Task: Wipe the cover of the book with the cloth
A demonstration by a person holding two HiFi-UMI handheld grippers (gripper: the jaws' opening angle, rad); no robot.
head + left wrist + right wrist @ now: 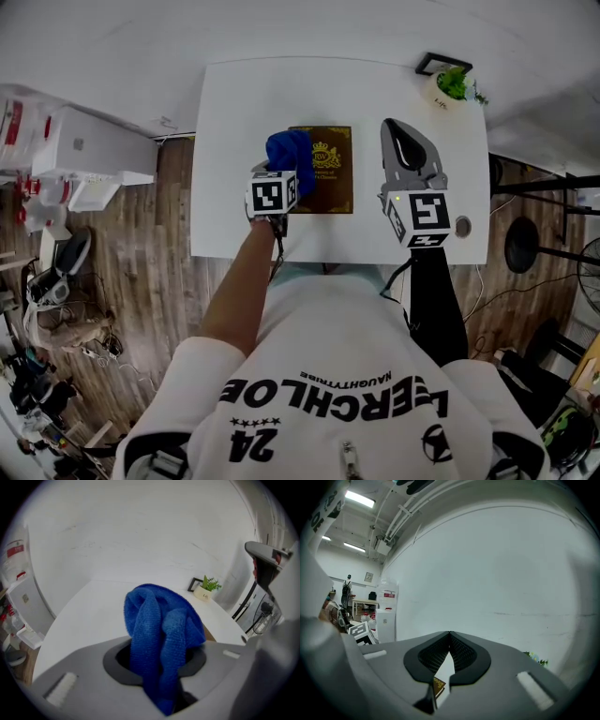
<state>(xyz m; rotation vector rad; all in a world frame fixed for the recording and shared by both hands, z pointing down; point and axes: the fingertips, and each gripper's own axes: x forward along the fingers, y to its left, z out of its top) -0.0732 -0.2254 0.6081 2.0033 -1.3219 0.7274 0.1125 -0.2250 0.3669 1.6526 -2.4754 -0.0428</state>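
On the white table (225,187), the left gripper (154,660) clenched a bunched blue cloth (289,150) over the left edge of the brown book (333,178) lying mid-table, while the right gripper (398,136), closed and empty, hovered to its right; wiping well likely needed flat, even strokes across it.

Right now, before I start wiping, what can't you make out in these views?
- Whether the cloth touches the book: the head view looks straight down; in the left gripper view the cloth covers nearly all of it.
- The cover's left part: under the cloth, head view.
- The cover's print: too small, head view.
- Right gripper view: the right gripper, jaws together, lets only a sliver of book show.
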